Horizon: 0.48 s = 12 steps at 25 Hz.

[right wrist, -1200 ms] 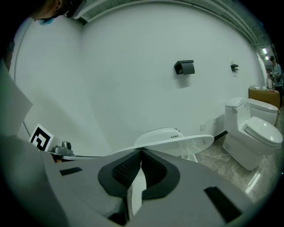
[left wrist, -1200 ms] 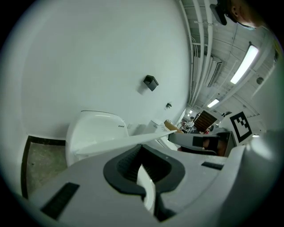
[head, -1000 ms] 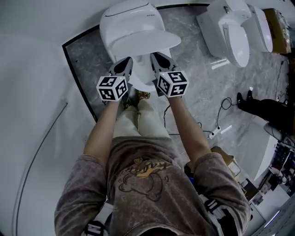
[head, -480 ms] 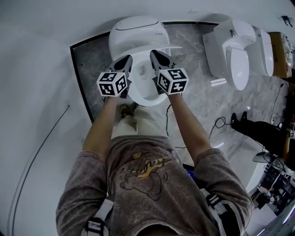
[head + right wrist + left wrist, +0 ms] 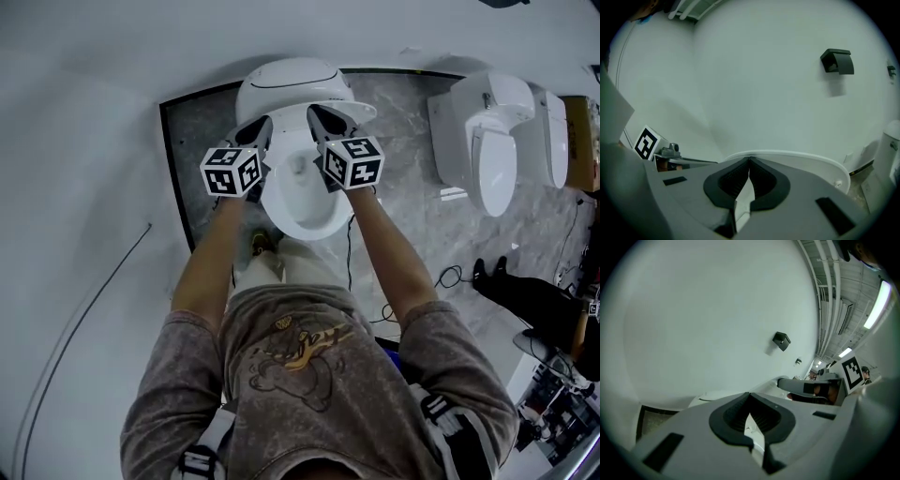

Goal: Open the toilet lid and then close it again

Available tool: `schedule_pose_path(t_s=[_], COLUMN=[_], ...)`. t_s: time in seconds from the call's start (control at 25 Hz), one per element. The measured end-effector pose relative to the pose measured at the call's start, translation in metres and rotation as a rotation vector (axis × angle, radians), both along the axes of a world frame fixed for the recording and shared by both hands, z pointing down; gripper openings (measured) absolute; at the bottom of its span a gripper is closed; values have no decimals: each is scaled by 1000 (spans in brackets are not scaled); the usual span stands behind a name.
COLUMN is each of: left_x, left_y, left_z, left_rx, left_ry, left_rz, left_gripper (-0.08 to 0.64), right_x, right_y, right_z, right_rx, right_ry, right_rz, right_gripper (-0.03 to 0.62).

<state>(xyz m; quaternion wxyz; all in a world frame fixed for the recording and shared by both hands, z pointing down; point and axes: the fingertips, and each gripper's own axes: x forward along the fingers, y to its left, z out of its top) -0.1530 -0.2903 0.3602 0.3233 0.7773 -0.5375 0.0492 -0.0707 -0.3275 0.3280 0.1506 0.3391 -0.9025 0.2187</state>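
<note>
Toilet lid (image 5: 362, 110) stands raised at the back of the nearest toilet, its pale rim curving just past my right jaws in the right gripper view (image 5: 801, 161), and the bowl (image 5: 305, 195) lies open below it.

Nearest to me are two bare forearms reaching forward, each carrying one marker cube: the left cube (image 5: 232, 172) and the right cube (image 5: 352, 161). Beyond the cubes come the two tools. The left hand-held gripper (image 5: 260, 124) has its jaws pressed together with nothing between them, which the left gripper view (image 5: 750, 401) shows plainly. The right hand-held gripper (image 5: 319, 112) is the same, jaws together and empty (image 5: 749, 161). Both tips sit up at the lid, one on each side of the bowl's rear; I cannot tell whether they touch it.

Farther off, on the marbled floor (image 5: 403, 150), I count two more toilets (image 5: 489, 150) side by side to the right — three in all. One black cable (image 5: 450, 277) lies on the floor. One small black box (image 5: 838, 61) hangs on the white wall.

Against a second ago, the lid was lower and hid much of the bowl — now the bowl is exposed, and both grippers sit farther forward.
</note>
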Motion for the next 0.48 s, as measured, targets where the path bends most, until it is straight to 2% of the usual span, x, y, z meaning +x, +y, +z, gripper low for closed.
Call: schedule_pose_path(t_s=[0.24,0.48], left_x=[-1,1], left_y=[-15,-18], left_z=[-15,-32], left_rx=[24,79], left_ry=[-20,-92], left_rz=[6,35], left_gripper=[9,11], right_x=[4,30], right_y=[-14,-11], right_z=[-3,-13], right_rx=[-24,12], right_ry=[-24,-28], right_rz=[2,29], right_gripper=[28,29])
